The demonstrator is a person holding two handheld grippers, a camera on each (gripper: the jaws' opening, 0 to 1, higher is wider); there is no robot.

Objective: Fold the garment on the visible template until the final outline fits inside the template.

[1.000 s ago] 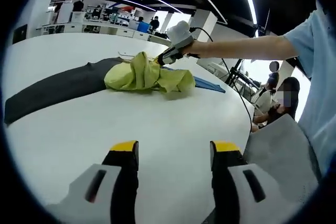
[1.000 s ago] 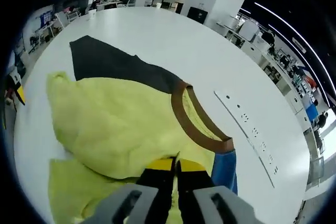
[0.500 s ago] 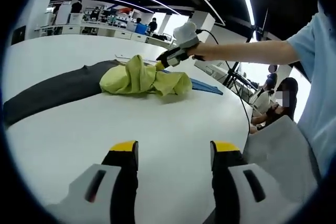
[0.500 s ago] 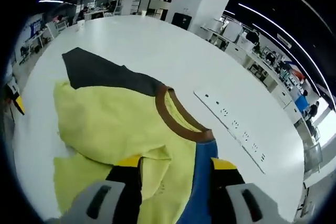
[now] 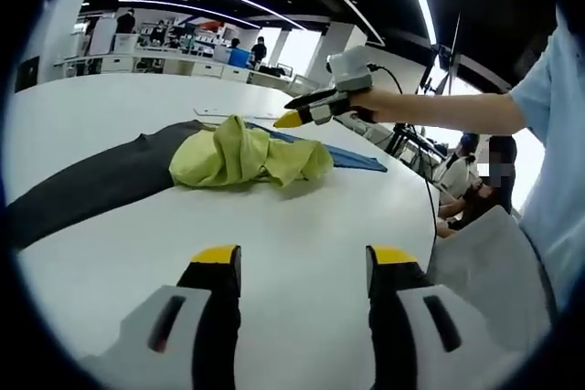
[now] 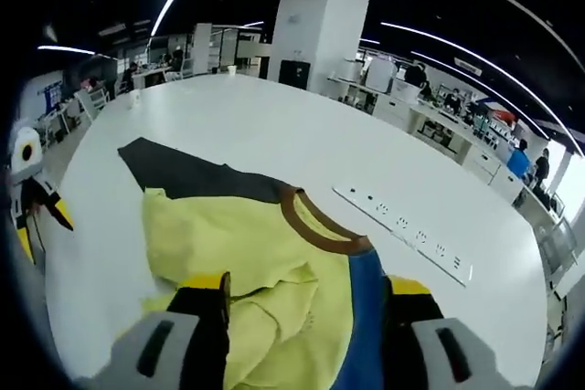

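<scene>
half the template under crumpled garment

Open-plan office, dark ceiling with strip lights, white pillar, desks

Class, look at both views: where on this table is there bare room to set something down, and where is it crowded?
Bare white table lies between the left gripper and the yellow shirt, and beyond the power strip. It is crowded where the shirt lies bunched on the dark mat, with the right gripper open above it.
</scene>
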